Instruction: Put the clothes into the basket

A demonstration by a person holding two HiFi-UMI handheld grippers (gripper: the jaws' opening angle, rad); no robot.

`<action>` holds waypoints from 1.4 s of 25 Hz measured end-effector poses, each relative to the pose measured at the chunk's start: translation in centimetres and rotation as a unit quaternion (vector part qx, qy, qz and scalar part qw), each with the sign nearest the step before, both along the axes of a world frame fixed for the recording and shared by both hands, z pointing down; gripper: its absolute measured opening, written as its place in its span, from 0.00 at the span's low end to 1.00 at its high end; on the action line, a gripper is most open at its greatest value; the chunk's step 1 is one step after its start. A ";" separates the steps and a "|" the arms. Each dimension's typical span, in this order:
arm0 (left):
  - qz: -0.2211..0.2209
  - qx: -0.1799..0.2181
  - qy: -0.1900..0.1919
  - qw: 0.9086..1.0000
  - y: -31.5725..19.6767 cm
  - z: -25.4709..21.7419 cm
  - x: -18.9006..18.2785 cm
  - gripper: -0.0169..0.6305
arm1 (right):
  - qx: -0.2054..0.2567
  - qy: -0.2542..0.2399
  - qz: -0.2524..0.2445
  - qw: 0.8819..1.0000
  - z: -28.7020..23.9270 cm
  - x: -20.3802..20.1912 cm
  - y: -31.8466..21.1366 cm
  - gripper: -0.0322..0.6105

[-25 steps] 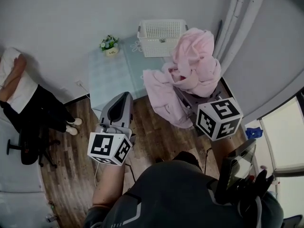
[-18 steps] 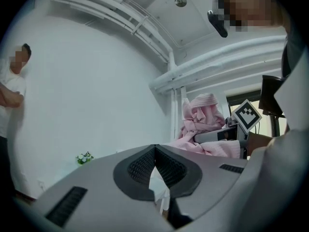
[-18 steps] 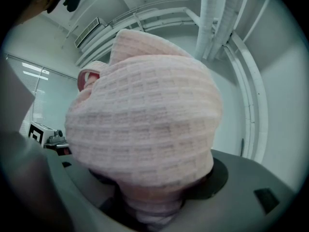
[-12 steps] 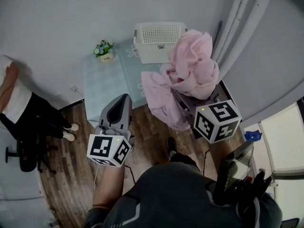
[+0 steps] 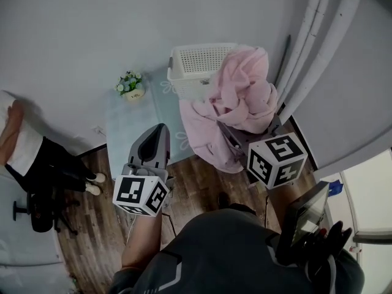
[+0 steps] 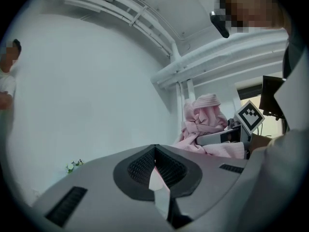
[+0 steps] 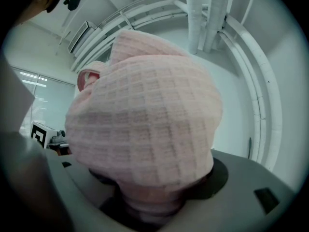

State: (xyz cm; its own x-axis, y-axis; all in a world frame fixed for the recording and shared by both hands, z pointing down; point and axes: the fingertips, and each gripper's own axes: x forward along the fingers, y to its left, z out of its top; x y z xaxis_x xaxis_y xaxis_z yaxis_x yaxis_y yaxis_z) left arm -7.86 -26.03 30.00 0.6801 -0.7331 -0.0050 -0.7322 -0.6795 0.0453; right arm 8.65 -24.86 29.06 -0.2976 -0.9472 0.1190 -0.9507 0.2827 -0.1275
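Observation:
A bulky pink waffle-knit garment (image 5: pixel 240 103) hangs in the air with my right gripper (image 5: pixel 231 132) shut on it; its folds cover the fingertips. It overlaps the right side of the white perforated basket (image 5: pixel 199 63), which stands at the far end of the pale blue table (image 5: pixel 131 124). In the right gripper view the pink garment (image 7: pixel 145 110) fills the picture and bulges out of the right gripper (image 7: pixel 153 197). My left gripper (image 5: pixel 160 129) is held over the table's near edge, shut and with nothing visibly held. From the left gripper (image 6: pixel 154 151) I see the pink garment (image 6: pixel 205 117) off to the right.
A small pot of flowers (image 5: pixel 130 84) stands on the table's far left corner. A person (image 5: pixel 27 149) sits on a chair at the left. Grey curtains (image 5: pixel 318 54) hang at the right. The floor (image 5: pixel 202 179) is dark wood.
The table and basket have come nearer in the head view. The pink garment in my right gripper now overlaps the basket's right side. The left gripper has barely moved.

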 end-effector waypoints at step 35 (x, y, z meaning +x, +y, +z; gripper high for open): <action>0.067 0.003 -0.030 0.997 -24.3 -0.7 8.0 0.04 | 0.009 0.014 0.050 0.999 -3.5 10.6 -24.5 0.61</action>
